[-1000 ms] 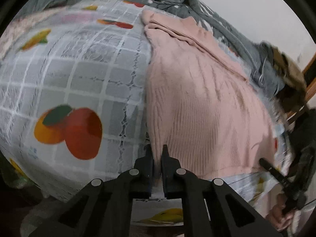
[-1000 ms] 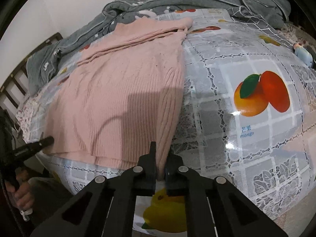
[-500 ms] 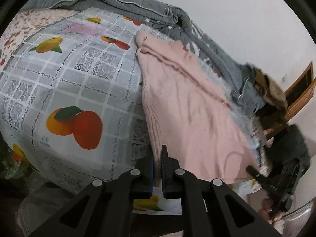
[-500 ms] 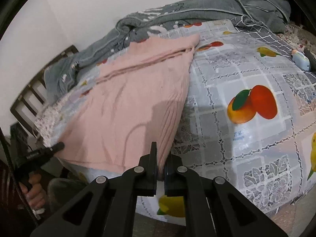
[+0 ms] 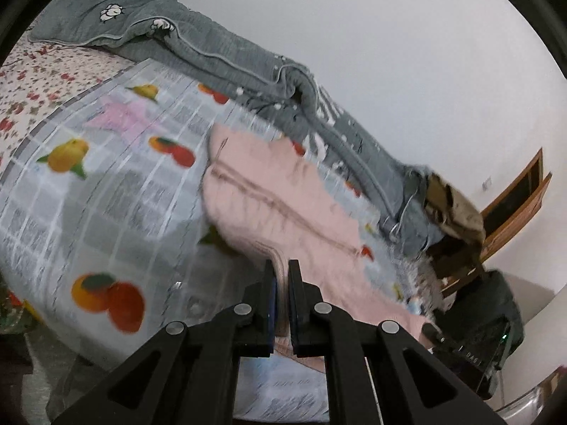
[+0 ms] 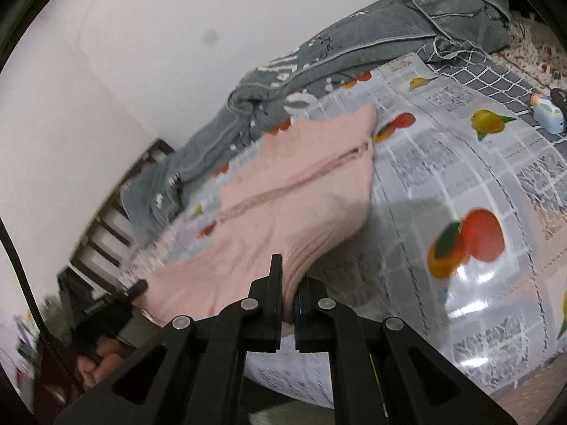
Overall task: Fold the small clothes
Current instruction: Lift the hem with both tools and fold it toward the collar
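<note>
Both claws [image 5: 281,272] [image 6: 288,276] pinch the pink sweater's [image 6: 283,209] hem.

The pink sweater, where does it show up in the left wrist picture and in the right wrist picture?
Left wrist: the pink sweater runs from centre to lower right, hem pinched in the left gripper.
Right wrist: it runs from centre to lower left, hem pinched in the right gripper.
Shared landmark: the grey blanket behind it.

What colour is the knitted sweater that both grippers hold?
The sweater is pale pink with a ribbed knit; the right wrist view shows it best.
</note>
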`<move>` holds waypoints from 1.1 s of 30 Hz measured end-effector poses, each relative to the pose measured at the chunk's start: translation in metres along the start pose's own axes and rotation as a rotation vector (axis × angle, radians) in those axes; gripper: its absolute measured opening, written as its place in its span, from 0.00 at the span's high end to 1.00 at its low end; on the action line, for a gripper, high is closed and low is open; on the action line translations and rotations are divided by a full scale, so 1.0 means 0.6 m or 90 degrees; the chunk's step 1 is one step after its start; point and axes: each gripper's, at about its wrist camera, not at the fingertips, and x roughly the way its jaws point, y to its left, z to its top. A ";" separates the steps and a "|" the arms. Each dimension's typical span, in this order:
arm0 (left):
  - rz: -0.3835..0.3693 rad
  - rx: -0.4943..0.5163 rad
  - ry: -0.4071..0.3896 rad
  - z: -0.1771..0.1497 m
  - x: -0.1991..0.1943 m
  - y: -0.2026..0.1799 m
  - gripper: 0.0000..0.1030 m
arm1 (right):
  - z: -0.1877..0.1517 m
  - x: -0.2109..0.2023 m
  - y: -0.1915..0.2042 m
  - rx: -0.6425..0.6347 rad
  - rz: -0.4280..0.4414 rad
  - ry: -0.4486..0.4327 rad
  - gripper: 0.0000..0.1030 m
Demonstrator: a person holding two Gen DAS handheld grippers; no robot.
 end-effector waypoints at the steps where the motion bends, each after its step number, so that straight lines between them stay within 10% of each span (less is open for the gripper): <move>1: -0.001 -0.002 -0.004 0.010 0.003 -0.004 0.94 | 0.015 0.002 0.000 0.012 0.009 -0.004 0.96; 8: 0.011 -0.009 -0.029 0.096 0.059 -0.025 0.94 | 0.112 0.055 -0.022 0.098 0.091 -0.002 0.95; 33: 0.082 -0.001 0.005 0.287 0.396 0.033 0.93 | 0.341 0.373 -0.103 0.110 0.013 0.041 0.96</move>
